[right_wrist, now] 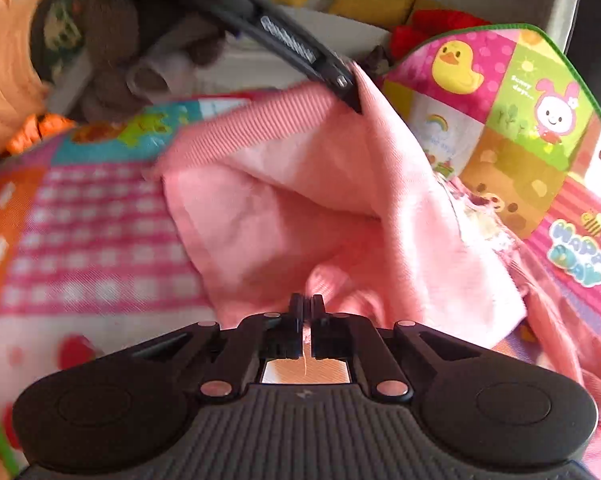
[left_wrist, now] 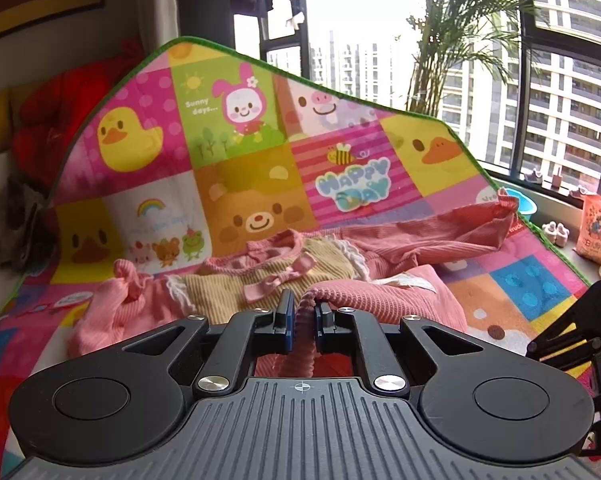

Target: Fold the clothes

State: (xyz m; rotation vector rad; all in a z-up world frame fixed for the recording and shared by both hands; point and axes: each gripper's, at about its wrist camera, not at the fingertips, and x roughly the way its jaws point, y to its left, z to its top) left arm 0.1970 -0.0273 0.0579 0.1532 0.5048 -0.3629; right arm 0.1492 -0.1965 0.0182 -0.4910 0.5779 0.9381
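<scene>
Left gripper (left_wrist: 303,312), lower centre of the left wrist view: fingers drawn in on a ribbed pink edge of the pink garment (left_wrist: 400,236), which runs up between the blue pads and shows again behind them, above the gripper body. Pinching that fabric.

Right gripper (right_wrist: 306,310), lower centre of the right wrist view: fingers nearly together, thin pale pink cloth caught between them, a strip of it visible behind the fingers. Pinching the same garment (right_wrist: 300,200). In this view the left gripper (right_wrist: 350,98) enters from the upper left and holds a ribbed corner lifted, so the cloth hangs in a raised fold between the two tools. View is motion-blurred on its left half.

Garment, left wrist view: spread across the centre of the frame, collar end away from the camera. A cream ribbed panel (left_wrist: 268,276) with white lace edging and a pink bow (left_wrist: 278,280) sits at its middle; one sleeve stretches to centre right, the other bunches at centre left.

Underneath: cartoon play mat (left_wrist: 148,132) with a green edge, ducks, a bear, "HAPPY DAY". Its far part rises up toward the window.

Surroundings: red cloth (left_wrist: 64,112) at upper left, behind the mat. Palm plant (left_wrist: 448,40) at upper right. Window sill at right carries a blue basin (left_wrist: 522,202), contents not visible, a printed bag (left_wrist: 594,228) and small shoes (left_wrist: 556,232).
</scene>
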